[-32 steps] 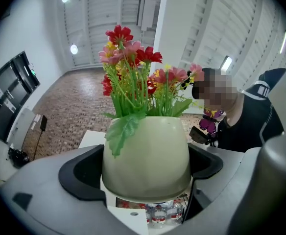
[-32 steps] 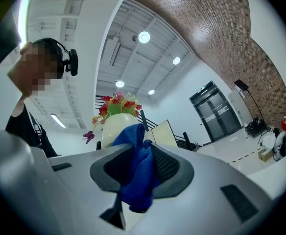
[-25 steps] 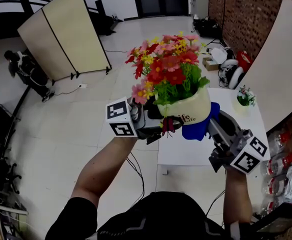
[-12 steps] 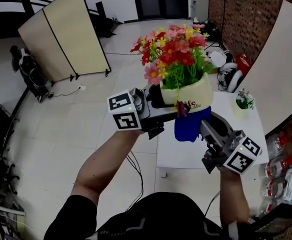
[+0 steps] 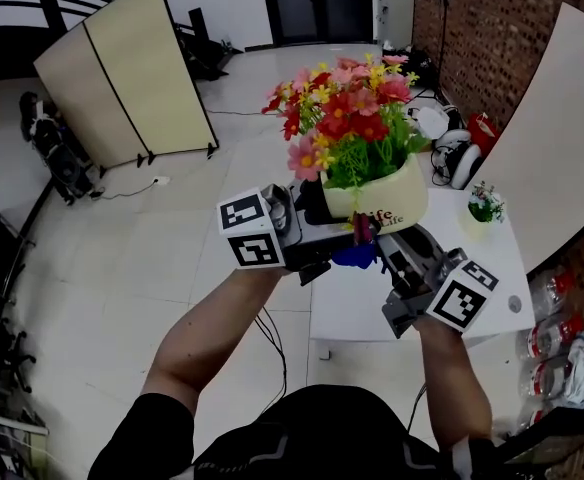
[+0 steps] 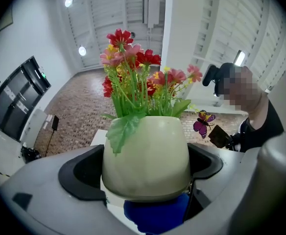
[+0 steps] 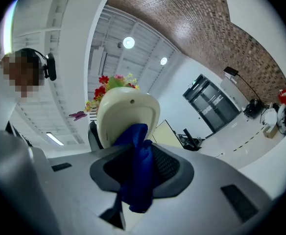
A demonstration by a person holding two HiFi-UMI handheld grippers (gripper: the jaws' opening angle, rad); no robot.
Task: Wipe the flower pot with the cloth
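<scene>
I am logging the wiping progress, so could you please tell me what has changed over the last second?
The right gripper has swept the blue cloth leftward, from the right side of the flower pot to under its base. The left gripper stays shut on the pot, held above the white table.

an open studio-like workspace — brick wall (image 5: 497, 38), folding screen (image 5: 122, 68), cables (image 5: 269, 336) across the floor (image 5: 142, 268)
</scene>
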